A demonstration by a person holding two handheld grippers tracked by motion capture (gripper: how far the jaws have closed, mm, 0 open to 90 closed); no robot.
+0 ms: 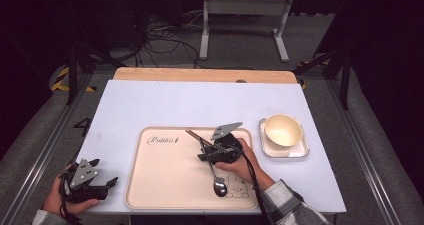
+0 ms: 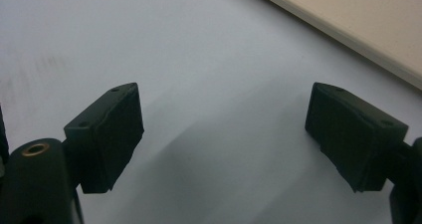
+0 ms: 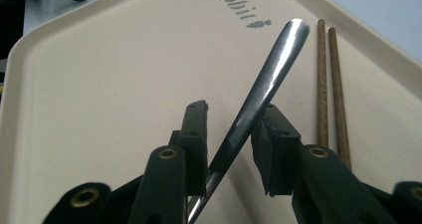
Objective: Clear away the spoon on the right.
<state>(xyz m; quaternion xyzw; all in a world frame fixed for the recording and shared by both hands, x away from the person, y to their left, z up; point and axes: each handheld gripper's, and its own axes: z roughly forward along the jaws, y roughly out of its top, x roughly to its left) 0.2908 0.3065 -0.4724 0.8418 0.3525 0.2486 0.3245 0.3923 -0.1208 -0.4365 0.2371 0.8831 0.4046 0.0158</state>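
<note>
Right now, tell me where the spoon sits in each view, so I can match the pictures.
High view: the spoon lies low and right on the cream tray, bowl toward the person, handle under the right gripper.
Left gripper view: not in this picture.
Right gripper view: its handle rises between the parted jaws.
Shared landmark: the tray; its edge crosses the left gripper view.

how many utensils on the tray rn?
3: one metal spoon between the right gripper jaws, and two wooden chopsticks side by side just beyond it on the tray.
</note>
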